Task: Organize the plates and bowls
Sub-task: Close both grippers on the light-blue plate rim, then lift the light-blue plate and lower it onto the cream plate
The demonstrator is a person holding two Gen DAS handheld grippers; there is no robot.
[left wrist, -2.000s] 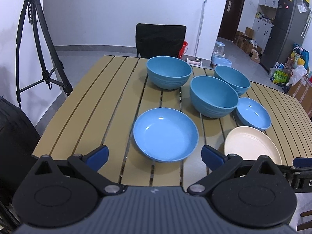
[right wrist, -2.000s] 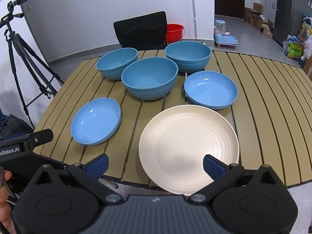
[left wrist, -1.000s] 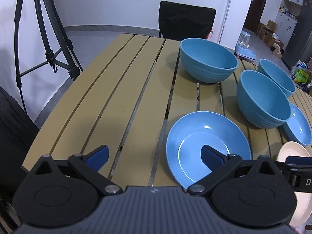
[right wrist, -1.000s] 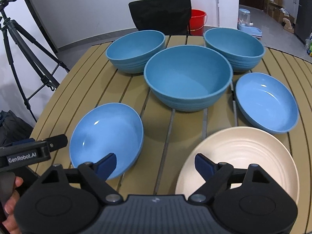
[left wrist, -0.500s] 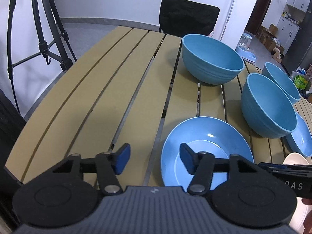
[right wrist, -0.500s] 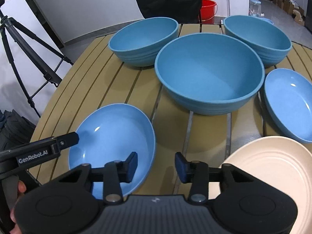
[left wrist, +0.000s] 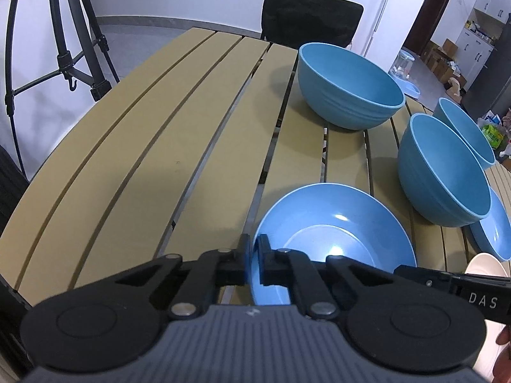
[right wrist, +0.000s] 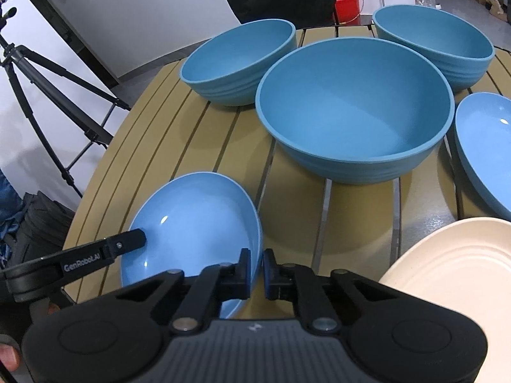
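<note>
Left wrist view: the left gripper [left wrist: 254, 257], wide apart a second ago, now pinches the near rim of the blue plate [left wrist: 338, 233] on the slatted counter [left wrist: 143, 166]; "DAS" shows on the neighbouring tool. Right wrist view: the right gripper [right wrist: 256, 271] now clamps the same plate's [right wrist: 194, 223] opposite rim, beside a finger marked "GenRobot.AI".

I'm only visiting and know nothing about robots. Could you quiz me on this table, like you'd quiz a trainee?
1. True or false: the left gripper and right gripper pinch opposite rims of one shallow blue plate.
2. How many deep blue bowls stand on the slatted table?
3. The cream plate is: A) inside a bowl, B) lying bare on the table, C) gripped.
Key: 1 true; 2 three; 3 B.
</note>
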